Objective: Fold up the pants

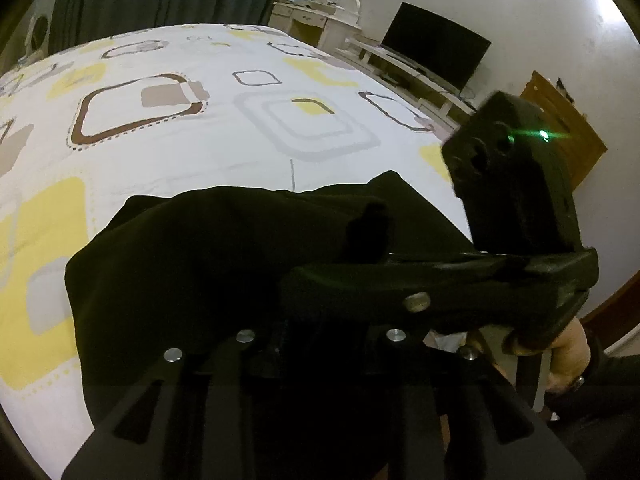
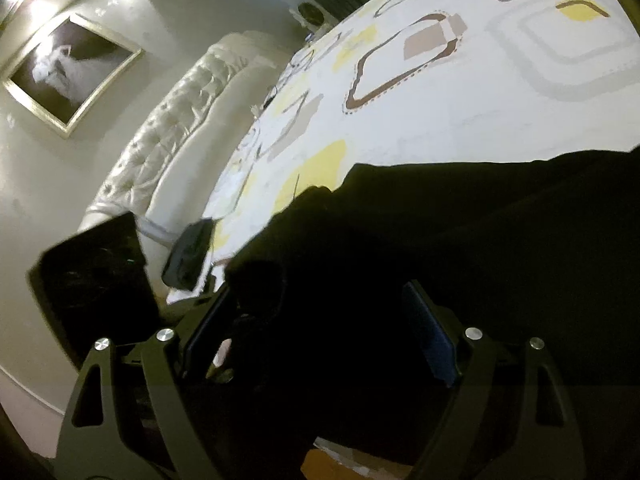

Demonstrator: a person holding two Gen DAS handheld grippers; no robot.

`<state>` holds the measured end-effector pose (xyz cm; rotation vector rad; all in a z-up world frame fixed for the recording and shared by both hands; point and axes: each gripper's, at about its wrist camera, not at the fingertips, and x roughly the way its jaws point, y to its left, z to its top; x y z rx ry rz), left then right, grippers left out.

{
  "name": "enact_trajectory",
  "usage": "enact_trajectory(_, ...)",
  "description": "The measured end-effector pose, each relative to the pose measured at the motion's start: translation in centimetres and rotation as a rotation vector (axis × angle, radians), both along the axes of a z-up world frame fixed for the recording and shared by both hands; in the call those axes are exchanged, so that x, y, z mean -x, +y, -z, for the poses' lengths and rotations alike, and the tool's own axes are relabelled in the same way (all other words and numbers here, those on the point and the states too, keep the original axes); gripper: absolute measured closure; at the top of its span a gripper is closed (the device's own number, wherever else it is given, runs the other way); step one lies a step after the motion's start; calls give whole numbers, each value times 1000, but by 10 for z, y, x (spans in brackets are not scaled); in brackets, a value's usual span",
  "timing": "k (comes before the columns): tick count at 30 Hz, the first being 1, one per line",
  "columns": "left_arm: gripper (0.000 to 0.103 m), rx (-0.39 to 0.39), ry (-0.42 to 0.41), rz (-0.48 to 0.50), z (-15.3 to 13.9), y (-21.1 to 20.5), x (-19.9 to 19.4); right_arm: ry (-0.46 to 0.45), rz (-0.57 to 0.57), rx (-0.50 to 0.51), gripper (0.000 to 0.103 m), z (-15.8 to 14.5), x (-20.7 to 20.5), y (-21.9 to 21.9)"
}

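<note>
Pants, dark, lie bunched in a compact bundle at the near edge of the bed, apparently partly folded. Right gripper jaws stand wide over the cloth; left gripper jaws indiscernible. Flattening seemingly remains.

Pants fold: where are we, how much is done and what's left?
Done, as far as it shows: the black pants lie bunched in a compact dark heap at the near edge of the patterned bedsheet. In hand: the right tool stands open with cloth between its fingers; the left tool's grip cannot be made out against the dark fabric. Left: how many folds remain is unclear; edges look rumpled, so squaring up seems due.
</note>
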<state>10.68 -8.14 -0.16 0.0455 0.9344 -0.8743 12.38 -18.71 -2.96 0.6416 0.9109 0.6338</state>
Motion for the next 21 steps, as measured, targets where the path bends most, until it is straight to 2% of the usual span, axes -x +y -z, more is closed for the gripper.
enact_trajectory(2, 66, 8, -4, 8, -2, 0, 3, -1, -14, 0, 47, 2, -2, 1)
enact_trajectory(3, 62, 7, -6, 9, -3, 0, 5, 2, -23, -17, 55, 4, -3, 0)
enact_trajectory(4, 59, 6, -2, 16, -2, 1, 7, 5, -25, -20, 68, 4, -4, -1)
enact_trajectory(5, 54, 8, 0, 24, -2, 1, 9, 3, -27, -14, 75, 4, -4, -1)
enact_trajectory(6, 48, 10, -3, 31, -2, 2, 12, 2, -30, -16, 76, 4, -3, -2)
enact_trajectory(9, 40, -1, -42, 57, -5, 3, 24, 2, -28, -33, 77, 4, -2, -5)
enact_trajectory(14, 34, 12, -83, 87, -13, 11, 40, -13, -36, -44, 87, 3, -2, -7)
enact_trajectory(21, 31, 103, -71, 47, -32, 49, 42, -53, -34, -78, 90, -10, 4, -19)
